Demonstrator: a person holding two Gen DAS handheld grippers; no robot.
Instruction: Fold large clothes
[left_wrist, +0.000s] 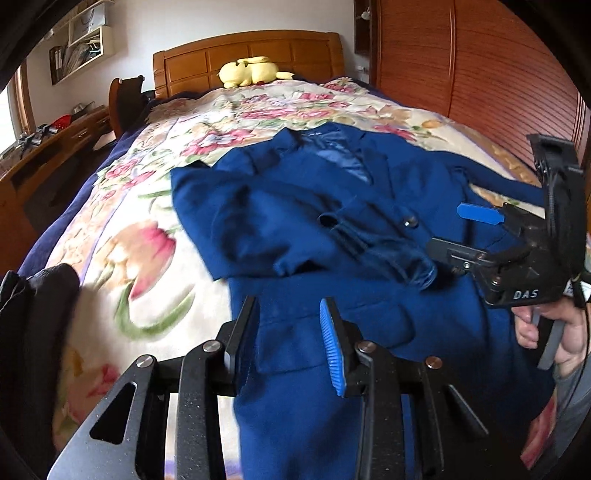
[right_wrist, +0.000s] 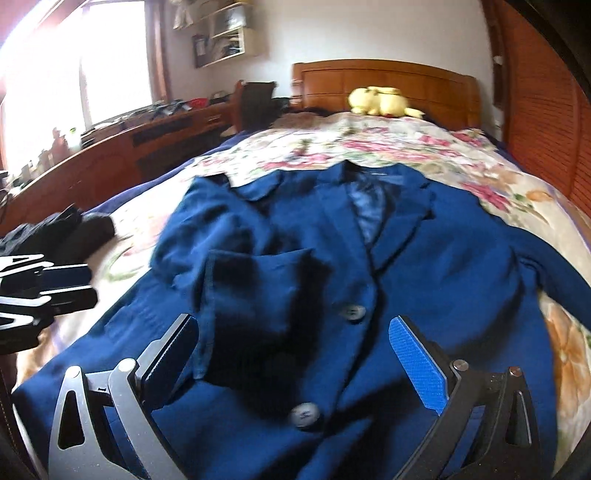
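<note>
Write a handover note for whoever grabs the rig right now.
Left gripper: open, empty, over the jacket's lower left part.
Right gripper: open, empty, over the jacket front near the buttons.
Jacket: blue, lying front up on the floral bed cover, collar toward the headboard. One sleeve is already folded across the chest; the other side is still spread out.
Dark clothes lie by the bed's left edge.
Left: fold in the other sleeve, then fold the body up.
</note>
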